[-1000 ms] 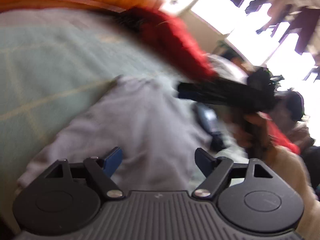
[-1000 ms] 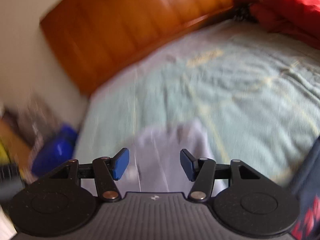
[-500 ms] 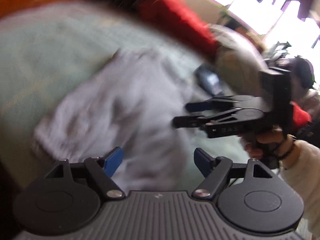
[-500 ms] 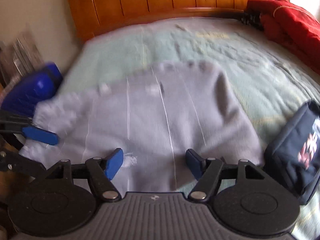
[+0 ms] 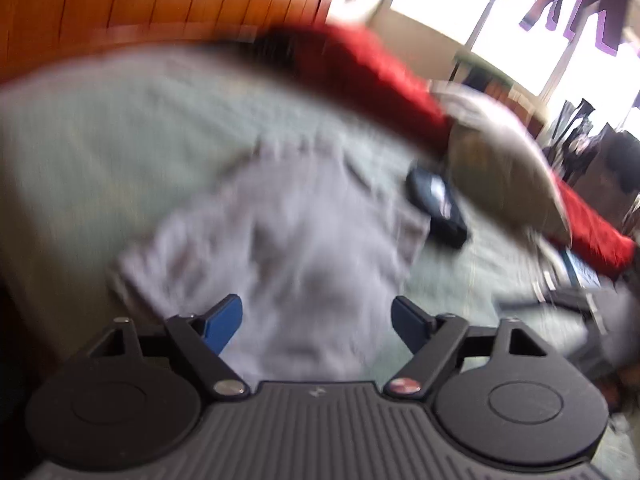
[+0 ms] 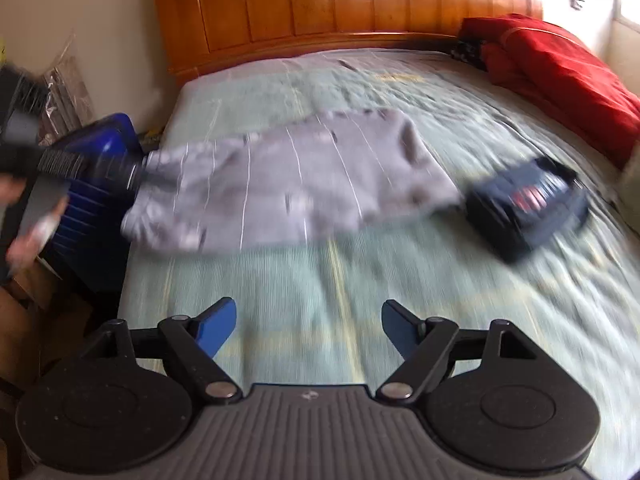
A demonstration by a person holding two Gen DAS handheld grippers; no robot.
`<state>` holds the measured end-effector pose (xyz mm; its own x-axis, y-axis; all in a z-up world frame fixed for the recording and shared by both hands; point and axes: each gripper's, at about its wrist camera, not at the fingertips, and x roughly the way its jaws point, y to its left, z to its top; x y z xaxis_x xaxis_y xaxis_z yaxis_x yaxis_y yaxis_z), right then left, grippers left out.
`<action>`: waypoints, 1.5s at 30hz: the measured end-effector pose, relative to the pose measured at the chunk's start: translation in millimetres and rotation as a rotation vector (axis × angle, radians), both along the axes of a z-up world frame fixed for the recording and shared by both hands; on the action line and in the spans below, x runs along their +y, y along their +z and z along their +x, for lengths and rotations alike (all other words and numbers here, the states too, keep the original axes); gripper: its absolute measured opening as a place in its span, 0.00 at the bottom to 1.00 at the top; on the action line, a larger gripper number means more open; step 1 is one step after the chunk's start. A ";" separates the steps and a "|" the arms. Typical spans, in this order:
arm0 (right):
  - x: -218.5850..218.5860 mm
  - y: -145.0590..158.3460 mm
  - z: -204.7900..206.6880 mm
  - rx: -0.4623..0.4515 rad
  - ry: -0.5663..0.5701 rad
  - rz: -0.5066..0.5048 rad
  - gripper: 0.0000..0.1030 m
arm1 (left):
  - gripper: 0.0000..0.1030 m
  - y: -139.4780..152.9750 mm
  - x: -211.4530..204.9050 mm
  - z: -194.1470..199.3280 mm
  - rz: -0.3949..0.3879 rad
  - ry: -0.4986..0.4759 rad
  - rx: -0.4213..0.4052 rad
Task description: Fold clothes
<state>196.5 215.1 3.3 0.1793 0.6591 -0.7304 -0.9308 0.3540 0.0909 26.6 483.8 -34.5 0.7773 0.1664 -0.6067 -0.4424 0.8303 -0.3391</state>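
Left gripper: above the near edge of the sweater, fingers wide, holding nothing.
Right gripper: over the bare bed, fingers wide, holding nothing.
Sweater: spread on the bed, beside a dark bag.

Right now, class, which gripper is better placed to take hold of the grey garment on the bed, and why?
Left. The left gripper is open directly over the grey garment. The right gripper, also open, has only bare bedspread between its fingers, with the garment farther ahead.

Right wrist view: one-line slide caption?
Open right gripper above green bedspread, facing grey garment beside dark folded bundle.
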 end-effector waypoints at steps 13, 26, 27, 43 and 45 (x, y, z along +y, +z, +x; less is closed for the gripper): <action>-82.6 -4.6 -74.3 0.153 -0.108 0.093 0.92 | 0.85 -10.7 15.6 4.5 0.090 0.165 0.145; -58.0 18.4 -132.4 0.000 -0.160 0.000 1.00 | 0.99 58.3 -101.0 -53.6 0.340 0.211 0.083; -58.2 19.3 -133.3 0.008 -0.176 -0.006 1.00 | 0.99 63.4 -111.2 -59.1 0.354 0.223 0.079; -78.2 33.7 -170.0 0.032 -0.260 -0.020 1.00 | 0.99 78.0 -212.1 -105.7 0.389 0.156 0.171; -80.7 33.5 -173.0 0.023 -0.272 -0.026 1.00 | 0.99 79.7 -218.4 -111.5 0.381 0.159 0.169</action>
<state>23.5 134.4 36.9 0.3304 0.5701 -0.7522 -0.7993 0.5929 0.0982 -84.9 265.3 45.2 0.6193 0.5122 -0.5951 -0.5973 0.7993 0.0663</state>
